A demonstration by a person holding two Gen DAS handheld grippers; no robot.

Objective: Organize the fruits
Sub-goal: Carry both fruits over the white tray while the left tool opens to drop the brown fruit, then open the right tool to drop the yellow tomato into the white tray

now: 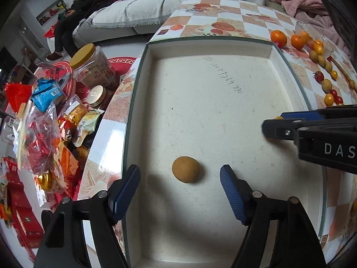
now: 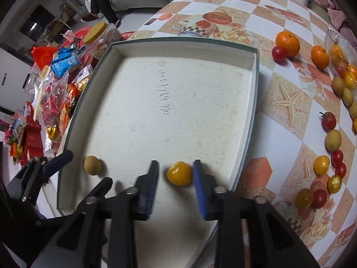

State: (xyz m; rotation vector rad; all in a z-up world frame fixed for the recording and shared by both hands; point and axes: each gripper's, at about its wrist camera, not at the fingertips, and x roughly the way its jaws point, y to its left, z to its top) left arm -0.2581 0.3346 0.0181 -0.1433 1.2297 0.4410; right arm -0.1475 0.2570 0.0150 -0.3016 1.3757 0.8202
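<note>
A shallow white box tray lies on the patterned table. A brown longan rests on the tray floor between the fingers of my open left gripper, not touched. My right gripper is open around a yellow cherry tomato that sits on the tray floor with small gaps on both sides. The right gripper shows in the left wrist view at the right. The left gripper shows at the left edge of the right wrist view.
Right of the tray lie two mandarins, red and yellow cherry tomatoes and longans, some in a clear bowl. Left of the table stand snack bags and a yellow-lidded jar. A person sits on the sofa.
</note>
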